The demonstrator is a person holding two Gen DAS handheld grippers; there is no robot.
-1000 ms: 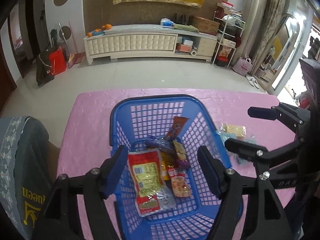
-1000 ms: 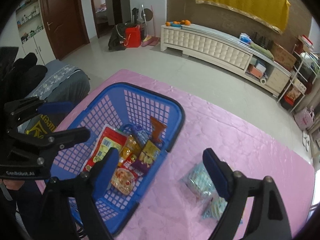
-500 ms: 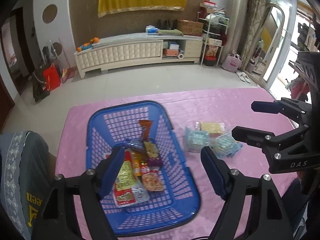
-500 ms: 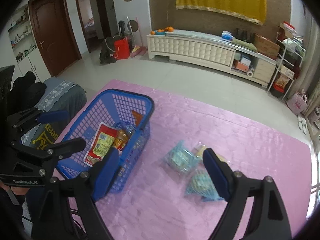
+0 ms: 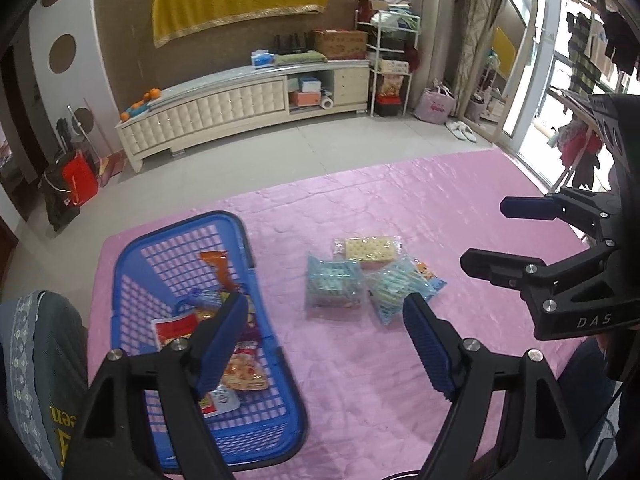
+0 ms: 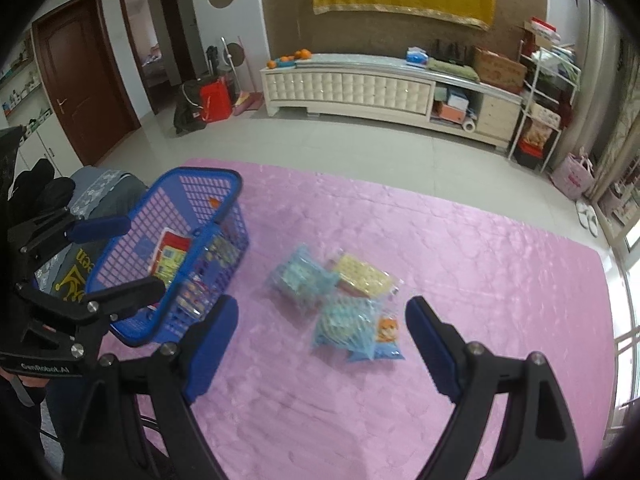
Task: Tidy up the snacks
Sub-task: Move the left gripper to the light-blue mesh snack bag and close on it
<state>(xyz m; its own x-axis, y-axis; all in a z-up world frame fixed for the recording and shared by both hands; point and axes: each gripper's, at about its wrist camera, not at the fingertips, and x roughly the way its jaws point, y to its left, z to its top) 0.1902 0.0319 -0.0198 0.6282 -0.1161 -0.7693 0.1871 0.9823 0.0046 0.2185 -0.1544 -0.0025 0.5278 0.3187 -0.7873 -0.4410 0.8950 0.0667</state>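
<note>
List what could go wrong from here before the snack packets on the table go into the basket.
1. The three packets overlap: the yellow cracker packet lies partly under the two blue packets, so a grab may drag a neighbour along.
2. The right gripper is open above glossy wrappers, which might slip.
3. The blue basket already holds snacks; a dropped packet could land on its rim.

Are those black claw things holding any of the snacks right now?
No. The left gripper and right gripper are both open and empty, with the three clear-wrapped snack packets lying loose on the pink tablecloth.
</note>
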